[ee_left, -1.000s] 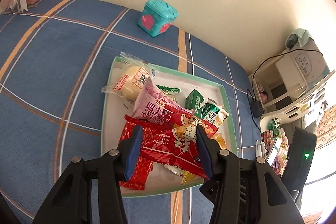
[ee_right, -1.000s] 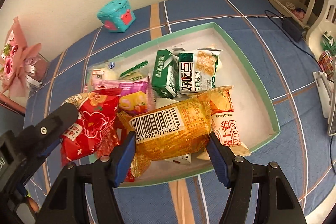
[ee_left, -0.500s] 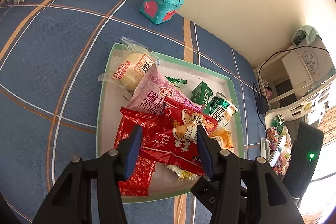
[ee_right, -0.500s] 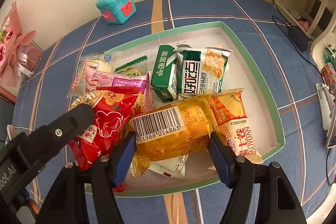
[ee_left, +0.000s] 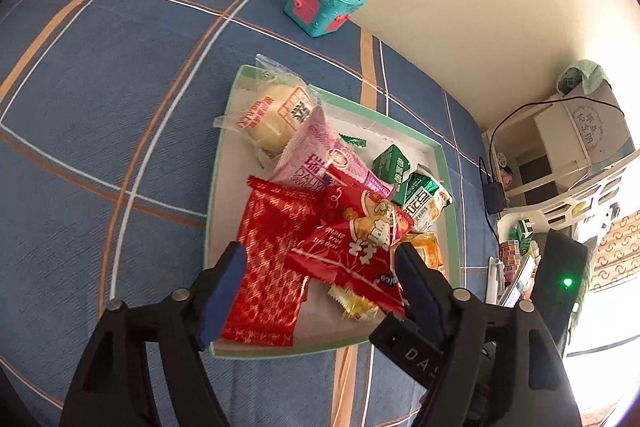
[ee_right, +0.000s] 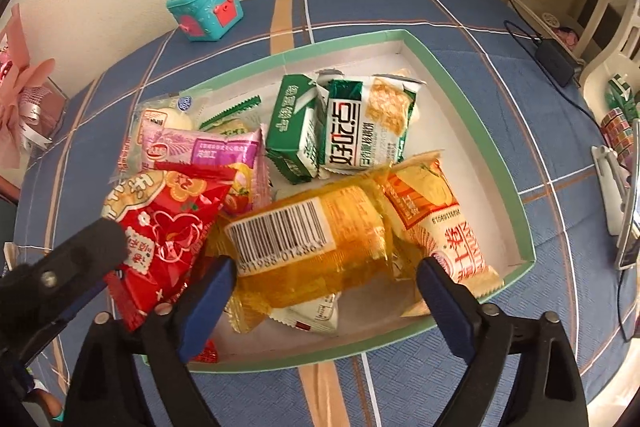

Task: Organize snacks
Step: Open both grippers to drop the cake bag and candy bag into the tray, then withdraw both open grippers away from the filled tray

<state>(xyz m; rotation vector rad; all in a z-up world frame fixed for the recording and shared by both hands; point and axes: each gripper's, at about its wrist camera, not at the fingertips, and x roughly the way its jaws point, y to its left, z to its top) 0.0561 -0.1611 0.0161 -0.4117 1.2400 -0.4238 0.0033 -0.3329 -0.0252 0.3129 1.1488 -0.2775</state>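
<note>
evidently both packets have just been let go into the green-rimmed tray (ee_right: 476, 115), the landmark here. the left gripper (ee_left: 320, 285) has just been opening and stands wide around the red snack packet (ee_left: 352, 259), pads apart from it. the right gripper (ee_right: 324, 293) likewise gapes around the yellow barcode packet (ee_right: 316, 239), which lies at the tray's near edge, so the snacks collect there.

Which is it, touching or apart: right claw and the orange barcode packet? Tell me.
Apart. The right wrist view shows the right claw just opened, gaps between both pads and the orange barcode packet.
</note>
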